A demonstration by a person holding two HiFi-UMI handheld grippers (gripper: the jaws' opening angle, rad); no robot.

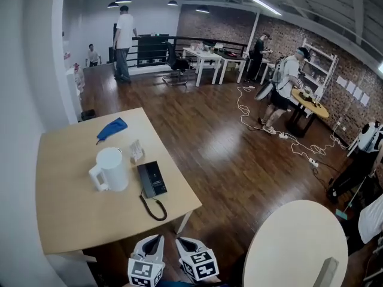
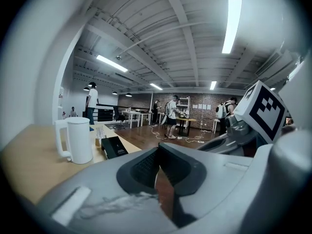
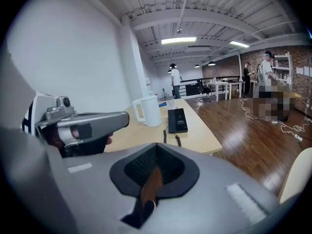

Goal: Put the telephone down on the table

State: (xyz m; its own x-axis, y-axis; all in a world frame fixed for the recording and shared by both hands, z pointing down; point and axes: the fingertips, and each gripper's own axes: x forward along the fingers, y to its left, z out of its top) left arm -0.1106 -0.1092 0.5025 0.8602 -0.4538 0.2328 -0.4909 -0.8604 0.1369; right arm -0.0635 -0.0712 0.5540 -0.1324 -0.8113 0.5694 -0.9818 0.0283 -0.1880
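Our left tool (image 2: 157,152) and right tool (image 3: 155,155) just off the bench (image 1: 66,220) edge, both with jaws pressed together on nothing, black telephone (image 1: 152,179) flat on the bench beside a white kettle (image 1: 111,169), its coiled cord (image 1: 154,208) toward us

I count two grippers in my feeds: one left gripper (image 1: 153,244) and one right gripper (image 1: 187,245). On the one square table (image 1: 60,214) I make out one telephone (image 1: 152,179), one white jug (image 1: 111,169), one blue cloth (image 1: 112,128) and one small clear packet (image 1: 136,150). Beyond it I count one round table (image 1: 299,244) and four people (image 1: 124,37).
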